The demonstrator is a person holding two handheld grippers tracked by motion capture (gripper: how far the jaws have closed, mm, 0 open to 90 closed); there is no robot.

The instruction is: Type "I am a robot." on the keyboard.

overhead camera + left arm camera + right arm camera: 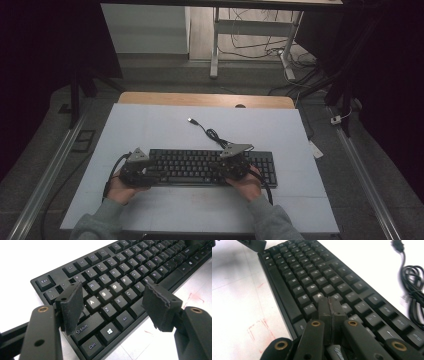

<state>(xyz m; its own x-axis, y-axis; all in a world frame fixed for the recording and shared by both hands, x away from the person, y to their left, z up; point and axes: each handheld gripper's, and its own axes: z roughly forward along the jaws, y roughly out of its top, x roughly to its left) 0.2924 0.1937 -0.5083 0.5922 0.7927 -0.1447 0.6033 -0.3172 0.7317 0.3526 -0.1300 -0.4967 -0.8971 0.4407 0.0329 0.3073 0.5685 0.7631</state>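
white table (165, 125) carries a black keyboard (210, 167) near its front edge, its coiled cable (212, 134) behind it. left gripper (112, 300) spreads wide above the a-s-d keys; right gripper (330, 306) is pressed closed over the keys.

The black plastic keyboard (120, 282) has matt, smooth keycaps. The left gripper's (117, 306) dark foam-like pads (71, 306) look rough-edged, with brassy metal rivets. The white table sheet (150, 125) looks smooth, and bare wood (200, 98) shows beyond it.

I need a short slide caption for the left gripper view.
Open left tongs hover above the black plastic keyboard, near the A key.
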